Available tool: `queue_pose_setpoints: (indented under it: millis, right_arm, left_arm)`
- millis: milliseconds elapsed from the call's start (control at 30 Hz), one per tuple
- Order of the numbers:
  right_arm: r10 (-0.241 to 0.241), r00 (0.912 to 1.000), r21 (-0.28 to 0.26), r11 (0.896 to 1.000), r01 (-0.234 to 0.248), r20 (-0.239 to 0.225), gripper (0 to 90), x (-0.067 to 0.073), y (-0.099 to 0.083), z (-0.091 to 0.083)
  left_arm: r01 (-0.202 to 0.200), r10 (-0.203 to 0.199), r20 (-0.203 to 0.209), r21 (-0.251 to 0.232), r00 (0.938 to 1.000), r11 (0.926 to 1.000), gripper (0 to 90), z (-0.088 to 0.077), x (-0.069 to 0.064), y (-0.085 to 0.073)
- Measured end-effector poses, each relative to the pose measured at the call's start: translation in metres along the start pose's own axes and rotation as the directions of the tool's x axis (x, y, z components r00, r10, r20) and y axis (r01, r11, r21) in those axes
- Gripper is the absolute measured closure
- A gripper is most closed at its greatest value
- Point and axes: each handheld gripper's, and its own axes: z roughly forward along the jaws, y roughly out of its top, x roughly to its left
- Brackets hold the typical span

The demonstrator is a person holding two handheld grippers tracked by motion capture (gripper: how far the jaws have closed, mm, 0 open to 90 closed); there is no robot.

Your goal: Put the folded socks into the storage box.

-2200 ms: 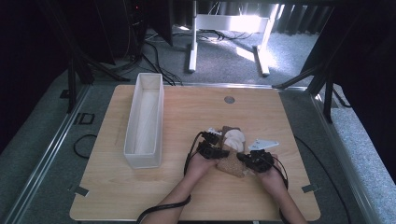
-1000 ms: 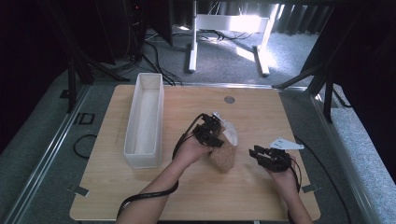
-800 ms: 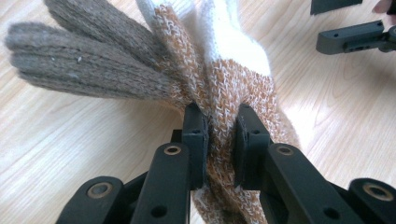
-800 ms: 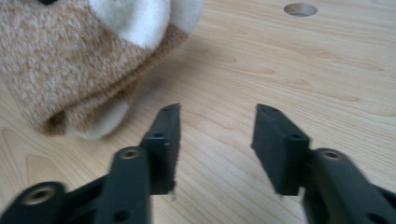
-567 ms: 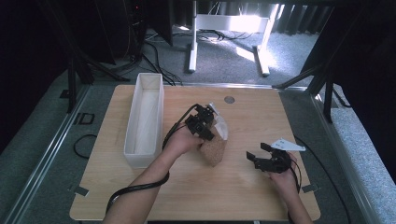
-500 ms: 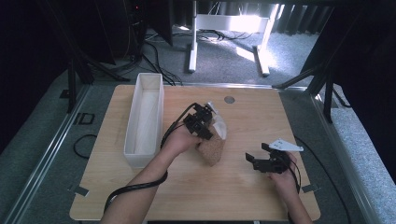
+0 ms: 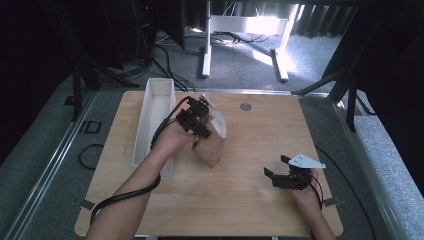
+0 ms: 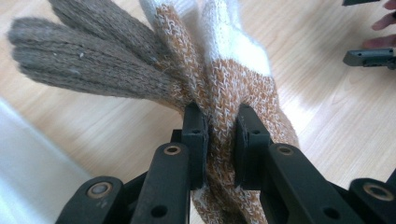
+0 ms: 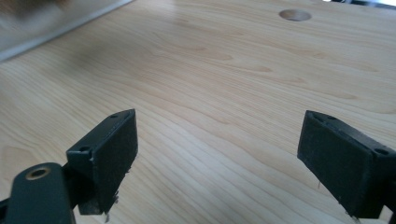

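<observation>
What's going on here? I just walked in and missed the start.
A person works at a wooden table with a tool in each hand. The left tool is clamped on a pair of knitted gloves, lifted beside the long white bin. The right tool has just opened, nothing between its jaws.

Your left gripper (image 7: 196, 116) holds the brown-and-white knitted glove (image 7: 212, 145) just right of the long white plastic tray (image 7: 151, 131), your right gripper (image 7: 278, 171) well apart farther right, over the pale wooden table (image 7: 250, 200).

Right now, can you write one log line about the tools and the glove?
left tool: shut on glove, lifted | right tool: just opened, empty | white tray: beside glove
</observation>
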Motion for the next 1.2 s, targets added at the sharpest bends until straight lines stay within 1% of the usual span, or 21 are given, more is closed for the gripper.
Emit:
queue_pose_setpoints:
  millis: [33,67,133,167,200,300,367,400,500,600,633,667,733,767,800,867,900,933,1033,1067,1200]
  right_arm:
    - [0.0,1.0,0.0,1.0,0.0,0.0,11.9,0.0,0.0,0.0]
    - [-0.004,1.0,0.002,1.0,0.004,0.007,11.9,-0.001,-0.001,0.0]
    - [-0.004,1.0,0.003,1.0,0.004,0.005,11.9,-0.001,-0.002,0.0]
    - [-0.007,0.9999,0.001,1.0,0.007,0.009,11.9,-0.001,-0.002,-0.001]
    - [-0.006,0.9999,0.002,1.0,0.006,0.011,11.9,-0.001,-0.002,-0.001]
    - [-0.005,0.9999,0.007,1.0,0.005,0.015,11.9,-0.002,-0.003,-0.001]
    - [-0.005,0.9999,0.005,1.0,0.005,0.013,11.9,-0.002,-0.003,-0.001]
    - [-0.006,0.9998,0.005,1.0,0.005,0.017,11.9,-0.002,-0.003,-0.001]
    - [-0.008,0.9998,0.004,1.0,0.008,0.017,11.9,-0.001,-0.003,0.0]
    - [-0.014,0.9997,0.001,1.0,0.014,0.019,11.9,-0.001,-0.002,0.0]
    - [-0.013,0.9998,0.0,1.0,0.013,0.016,11.9,-0.001,-0.002,0.0]
    - [-0.017,0.9997,-0.004,1.0,0.017,0.016,11.9,-0.001,-0.001,0.0]
    - [-0.018,0.9997,-0.011,1.0,0.018,0.018,11.9,-0.001,-0.001,-0.001]
    - [-0.018,0.9997,-0.011,1.0,0.018,0.018,11.9,-0.001,-0.001,-0.001]
    - [-0.018,0.9997,-0.011,1.0,0.019,0.018,11.9,-0.001,-0.001,-0.001]
    - [-0.018,0.9997,-0.011,1.0,0.018,0.017,11.9,-0.001,-0.002,-0.001]
    - [-0.018,0.9997,-0.011,1.0,0.018,0.017,11.9,-0.001,-0.002,-0.001]
    - [-0.016,0.9997,-0.011,1.0,0.017,0.019,11.9,-0.001,-0.002,-0.001]
    - [-0.015,0.9997,-0.015,1.0,0.015,0.019,11.9,-0.001,-0.001,-0.001]
    - [-0.014,0.9997,-0.015,1.0,0.014,0.02,12.0,-0.002,-0.001,-0.001]
    - [-0.015,0.9997,-0.017,1.0,0.015,0.019,12.0,-0.001,-0.001,-0.002]
  left_arm:
    - [-0.005,0.005,-0.002,0.004,1.0,1.0,78.3,-0.004,0.002,0.0]
    - [0.003,-0.003,-0.011,0.003,0.9999,1.0,78.2,-0.013,0.006,-0.002]
    - [0.005,-0.005,-0.018,-0.001,0.9998,1.0,78.2,-0.017,0.008,-0.002]
    - [0.017,-0.017,-0.017,-0.008,0.9997,0.9998,78.3,-0.021,0.011,-0.004]
    - [0.028,-0.028,-0.027,-0.019,0.9992,0.9994,78.3,-0.03,0.015,-0.006]
    - [0.035,-0.036,-0.034,-0.022,0.9988,0.9991,78.3,-0.038,0.02,-0.01]
    - [0.05,-0.051,-0.063,-0.026,0.9967,0.9984,78.2,-0.051,0.028,-0.015]
    - [0.05,-0.051,-0.063,-0.026,0.9967,0.9984,78.3,-0.051,0.028,-0.015]
    - [0.069,-0.071,-0.086,-0.023,0.9938,0.9973,78.2,-0.064,0.036,-0.02]
    - [0.087,-0.088,-0.112,-0.01,0.9898,0.9961,78.2,-0.073,0.044,-0.026]
    - [0.087,-0.086,-0.118,0.003,0.9893,0.9962,78.2,-0.076,0.047,-0.028]
    - [0.095,-0.094,-0.129,0.005,0.9871,0.9954,78.2,-0.078,0.05,-0.031]
    - [0.112,-0.11,-0.133,0.009,0.985,0.9936,78.2,-0.081,0.056,-0.036]
    - [0.123,-0.121,-0.146,0.01,0.9819,0.9923,78.2,-0.083,0.059,-0.039]
    - [0.127,-0.122,-0.148,0.019,0.9814,0.9918,78.1,-0.084,0.062,-0.042]
    - [0.146,-0.138,-0.17,0.033,0.9757,0.9887,78.2,-0.085,0.069,-0.046]
    - [0.151,-0.14,-0.177,0.046,0.9741,0.9875,78.2,-0.086,0.071,-0.049]
    - [0.16,-0.147,-0.191,0.053,0.9705,0.9857,78.2,-0.086,0.075,-0.051]
    - [0.185,-0.163,-0.218,0.083,0.9621,0.9792,78.1,-0.084,0.083,-0.057]
    - [0.188,-0.161,-0.228,0.099,0.9602,0.9772,78.1,-0.082,0.085,-0.058]
    - [0.211,-0.174,-0.25,0.129,0.9524,0.969,78.1,-0.073,0.092,-0.063]
